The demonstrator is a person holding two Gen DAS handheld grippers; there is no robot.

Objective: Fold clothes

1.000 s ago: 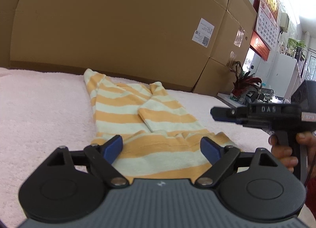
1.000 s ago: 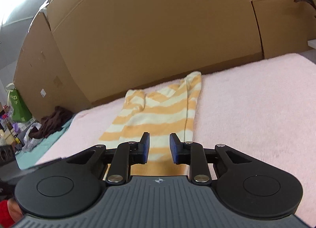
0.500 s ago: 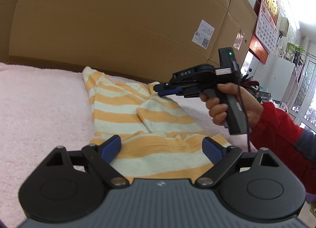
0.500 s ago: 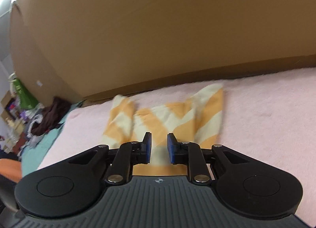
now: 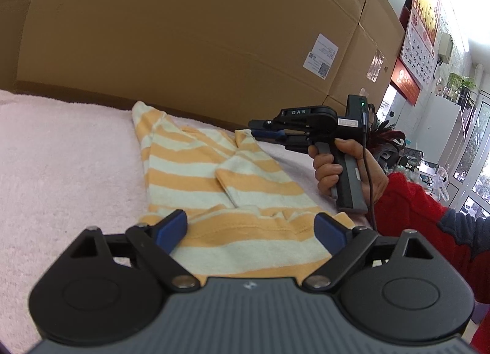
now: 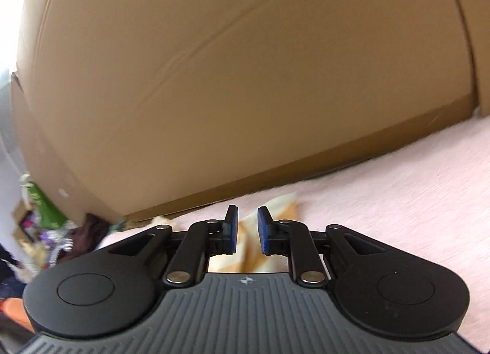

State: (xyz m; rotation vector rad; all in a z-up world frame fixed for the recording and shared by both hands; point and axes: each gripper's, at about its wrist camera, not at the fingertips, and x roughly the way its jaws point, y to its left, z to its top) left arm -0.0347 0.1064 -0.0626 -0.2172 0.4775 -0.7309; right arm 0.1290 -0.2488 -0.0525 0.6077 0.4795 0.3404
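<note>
At the left of the left wrist view the pink towel-covered surface lies bare, backed by a wall of large cardboard boxes. Toward the middle lies the striped garment, orange and pale green, spread lengthwise away from the camera with one sleeve folded in across its body. Its near hem sits between the blue pads of the left hand-held gripper, whose jaws stand spread wide on either side of the cloth, pinching nothing. Further right, the right hand-held gripper hovers by the far right end of the garment, held by a hand in a red sleeve. Its jaws are nearly together and closing; in the right wrist view the right hand-held gripper shows only a narrow gap, with striped cloth seen beyond it but nothing pressed between the pads. The step in hand looks like reaching for the far end to make the next fold. The next move likely calls for lowering onto that edge, pinching it, and having the left jaws close on the hem so both ends move together.
</note>
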